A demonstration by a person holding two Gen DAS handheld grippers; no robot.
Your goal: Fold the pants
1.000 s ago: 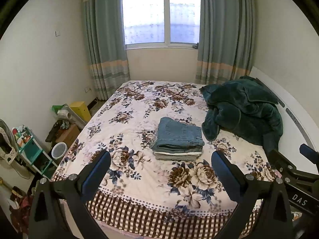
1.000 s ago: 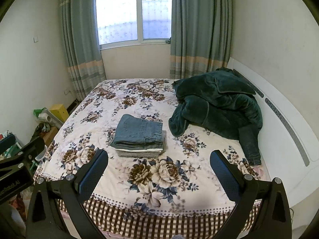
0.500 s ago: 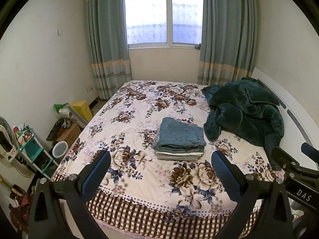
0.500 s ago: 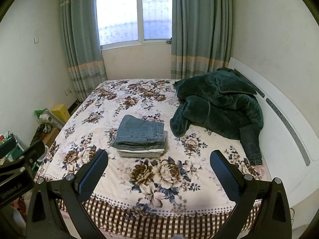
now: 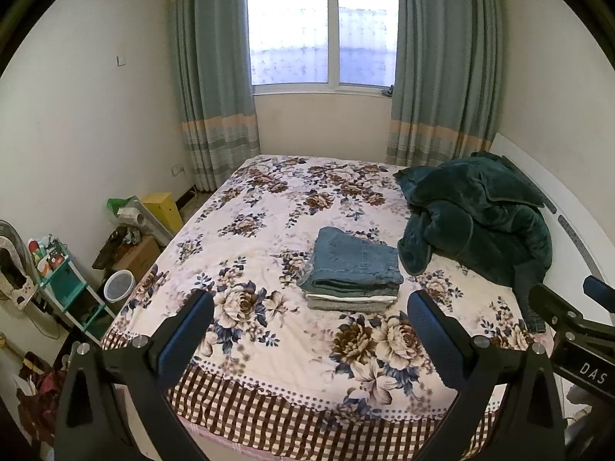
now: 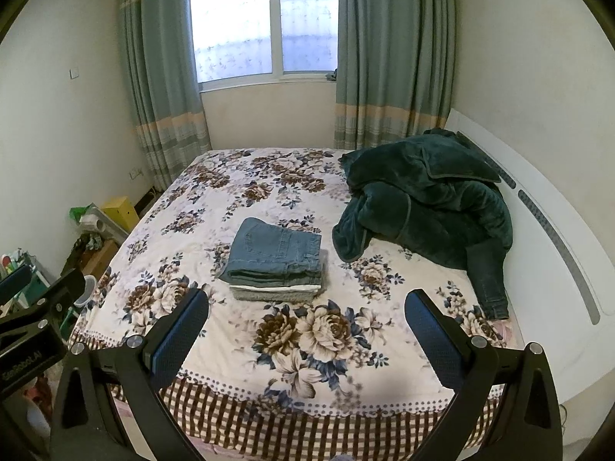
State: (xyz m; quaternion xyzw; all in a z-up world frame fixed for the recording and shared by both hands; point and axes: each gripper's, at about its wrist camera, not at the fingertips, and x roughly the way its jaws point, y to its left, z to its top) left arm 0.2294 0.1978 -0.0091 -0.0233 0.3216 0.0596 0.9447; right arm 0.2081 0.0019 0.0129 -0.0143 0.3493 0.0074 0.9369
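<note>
Your left tongs (image 5: 309, 330) and right tongs (image 6: 307, 330) both hang spread wide, gripping nothing, short of the bed (image 5: 269, 392). The folded pants (image 5: 355, 261) top a stack mid-bed, beside the green blanket (image 5: 476, 215).

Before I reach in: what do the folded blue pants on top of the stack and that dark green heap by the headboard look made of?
Folded blue pants: apparently denim, matte, with a stitched back pocket and seams. Dark green heap: probably plush fleece or velvet, soft sheen on thick rounded folds; exact fabric unclear.
</note>
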